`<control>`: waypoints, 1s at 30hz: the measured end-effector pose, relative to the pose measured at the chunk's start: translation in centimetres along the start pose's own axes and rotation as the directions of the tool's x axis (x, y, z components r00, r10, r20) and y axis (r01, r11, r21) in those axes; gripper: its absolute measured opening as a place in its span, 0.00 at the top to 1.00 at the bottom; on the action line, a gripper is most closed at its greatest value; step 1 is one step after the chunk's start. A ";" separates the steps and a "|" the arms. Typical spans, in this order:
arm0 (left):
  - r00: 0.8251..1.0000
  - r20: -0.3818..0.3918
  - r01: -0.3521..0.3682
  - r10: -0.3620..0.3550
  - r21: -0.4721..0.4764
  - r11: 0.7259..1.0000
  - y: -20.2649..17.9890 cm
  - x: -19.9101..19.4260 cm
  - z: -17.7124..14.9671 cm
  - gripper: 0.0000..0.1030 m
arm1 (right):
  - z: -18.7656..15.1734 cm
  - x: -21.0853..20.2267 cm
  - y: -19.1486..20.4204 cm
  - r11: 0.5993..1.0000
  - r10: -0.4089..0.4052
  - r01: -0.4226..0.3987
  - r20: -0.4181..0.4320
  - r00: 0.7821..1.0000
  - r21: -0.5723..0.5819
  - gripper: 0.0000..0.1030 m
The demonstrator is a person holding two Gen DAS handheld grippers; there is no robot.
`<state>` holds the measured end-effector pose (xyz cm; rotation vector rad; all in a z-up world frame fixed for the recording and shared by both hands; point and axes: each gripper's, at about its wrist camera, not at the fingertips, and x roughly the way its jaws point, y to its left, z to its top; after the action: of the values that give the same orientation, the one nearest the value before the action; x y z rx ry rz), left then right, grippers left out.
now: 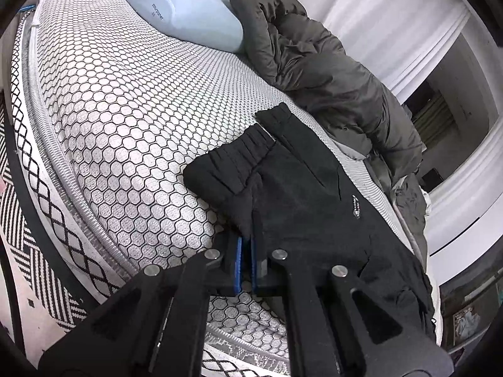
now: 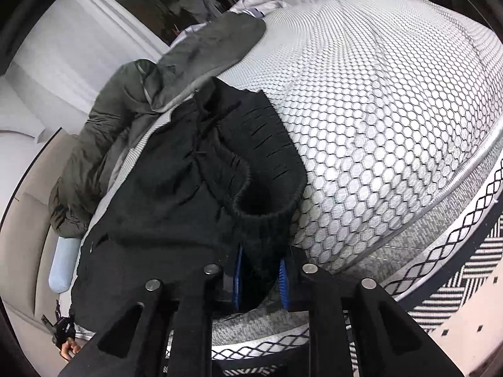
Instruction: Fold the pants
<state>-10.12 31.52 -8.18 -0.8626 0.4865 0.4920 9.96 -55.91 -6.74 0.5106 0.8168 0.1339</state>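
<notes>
Black pants [image 1: 298, 188] lie across the honeycomb-patterned mattress [image 1: 141, 110], their elastic waistband [image 1: 239, 154] toward the bed's middle. In the left wrist view my left gripper [image 1: 247, 251] is shut, its blue pads [image 1: 238, 260] pinching a thin edge of the black fabric. In the right wrist view the same pants [image 2: 176, 188] spread to the left. My right gripper [image 2: 261, 270] is shut on a bunched fold of the ribbed waistband [image 2: 267, 207], which fills the gap between its blue pads [image 2: 284, 278]. Both grips sit at the mattress's near edge.
A dark grey padded jacket [image 1: 314, 72] is heaped along the far side of the bed, right behind the pants. A pale blue pillow [image 1: 176, 9] lies at the head. A black-and-white woven rug [image 2: 465, 267] covers the floor below the mattress edge [image 2: 393, 245]. White curtains [image 1: 393, 15] hang beyond.
</notes>
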 end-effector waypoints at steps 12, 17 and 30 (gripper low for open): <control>1.000 -0.012 0.019 -0.019 -0.005 1.000 1.2 -1.1 -0.7 0.98 | 1.2 -1.6 0.9 0.999 -0.033 0.036 0.104 0.994 -0.023 0.87; 1.000 -0.028 0.006 -0.005 0.019 1.000 1.2 -1.2 -0.8 0.97 | -0.1 0.4 -1.4 0.993 -0.115 0.115 0.031 0.993 -0.002 0.79; 0.998 0.018 -0.069 0.066 0.247 0.967 -3.9 -5.9 -1.6 0.22 | -4.7 -5.4 5.7 0.955 -0.109 0.156 0.192 0.975 -0.252 0.24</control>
<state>-12.74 26.83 -3.33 -0.6049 0.5574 0.4859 3.33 -50.78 -3.13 0.2091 0.6453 0.0711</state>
